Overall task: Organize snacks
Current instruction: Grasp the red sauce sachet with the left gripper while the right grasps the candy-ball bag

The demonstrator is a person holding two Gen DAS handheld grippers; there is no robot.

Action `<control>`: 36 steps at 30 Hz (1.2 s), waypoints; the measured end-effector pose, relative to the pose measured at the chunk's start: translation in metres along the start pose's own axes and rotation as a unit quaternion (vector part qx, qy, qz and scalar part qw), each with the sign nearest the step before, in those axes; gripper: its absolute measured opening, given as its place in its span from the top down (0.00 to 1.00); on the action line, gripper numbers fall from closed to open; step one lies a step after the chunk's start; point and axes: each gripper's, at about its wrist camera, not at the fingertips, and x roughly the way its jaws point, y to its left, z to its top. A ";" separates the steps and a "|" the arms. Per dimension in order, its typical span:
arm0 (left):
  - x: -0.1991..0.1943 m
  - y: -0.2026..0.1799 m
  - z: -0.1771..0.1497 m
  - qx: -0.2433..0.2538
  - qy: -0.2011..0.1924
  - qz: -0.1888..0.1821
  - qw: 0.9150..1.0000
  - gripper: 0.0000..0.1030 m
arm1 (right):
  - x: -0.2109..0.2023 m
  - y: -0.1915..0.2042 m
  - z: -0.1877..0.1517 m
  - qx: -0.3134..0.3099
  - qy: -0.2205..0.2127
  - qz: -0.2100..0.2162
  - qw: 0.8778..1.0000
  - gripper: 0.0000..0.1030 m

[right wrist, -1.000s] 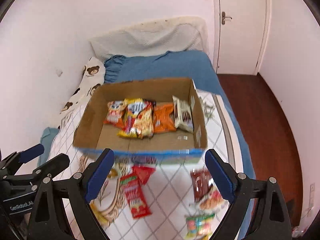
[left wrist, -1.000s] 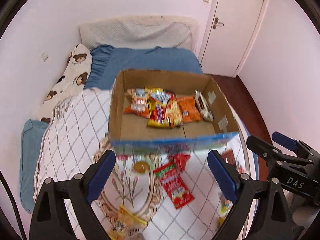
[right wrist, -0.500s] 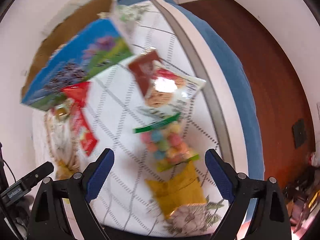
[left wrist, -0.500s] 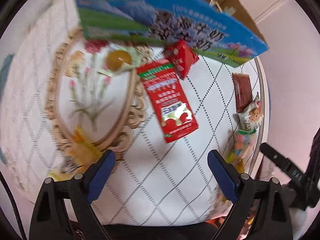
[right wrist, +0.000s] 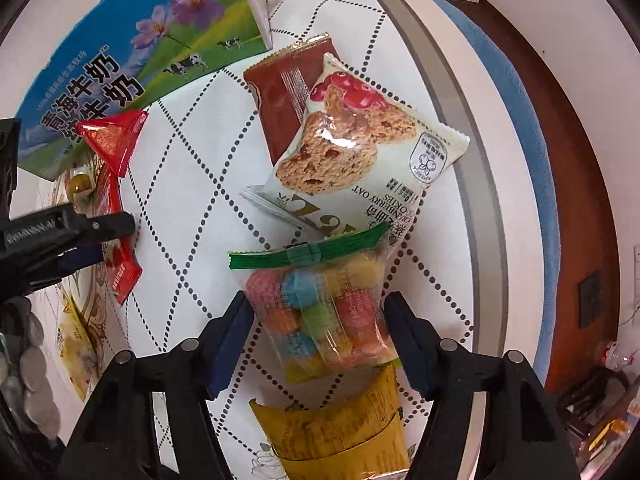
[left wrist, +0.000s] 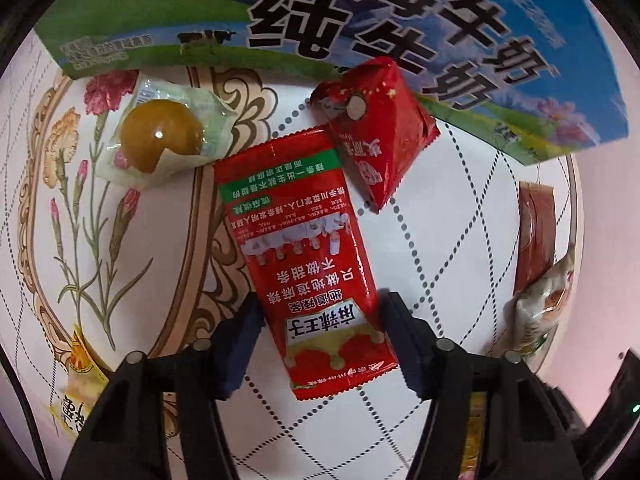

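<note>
My left gripper point(left wrist: 320, 340) is open, its blue pads on either side of the lower end of a long red snack packet point(left wrist: 304, 256) lying flat on the table. My right gripper point(right wrist: 316, 332) is open around a clear bag of coloured candy balls point(right wrist: 324, 316) with a green top seal. The left gripper point(right wrist: 60, 236) also shows at the left of the right wrist view, over the red packet point(right wrist: 120, 268). The blue and green carton point(left wrist: 360, 32) that holds snacks stands just behind.
A small red triangular packet point(left wrist: 380, 136), a clear-wrapped yellow ball point(left wrist: 160, 136), a brown packet point(right wrist: 288, 96), a cranberry oat cookie bag point(right wrist: 360, 136) and a yellow packet point(right wrist: 336, 436) lie on the round white table point(right wrist: 460, 216). Its edge point(right wrist: 472, 152) is at right, with wooden floor beyond.
Both grippers have dropped from above the carton down to the table. The left one now brackets the red packet, the right one the candy bag, and both have narrowed.
</note>
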 end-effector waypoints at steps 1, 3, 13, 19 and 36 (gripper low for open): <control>0.000 -0.004 -0.005 0.007 0.000 0.002 1.000 0.44 | 0.000 0.001 0.000 -0.002 -0.001 -0.002 1.000 0.34; 0.002 -0.008 -0.021 0.035 0.010 0.005 0.999 0.44 | -0.001 0.005 -0.001 -0.008 0.008 0.004 1.000 0.35; 0.018 0.003 -0.080 0.093 0.039 0.017 0.995 0.40 | 0.017 0.030 -0.004 0.024 0.094 0.075 0.992 0.33; 0.025 0.027 -0.071 -0.002 0.042 -0.069 0.997 0.33 | 0.015 0.042 -0.002 -0.017 0.094 0.060 0.994 0.28; 0.004 0.026 -0.087 0.019 0.007 -0.011 1.000 0.56 | 0.027 0.064 -0.016 -0.048 0.072 0.029 0.996 0.46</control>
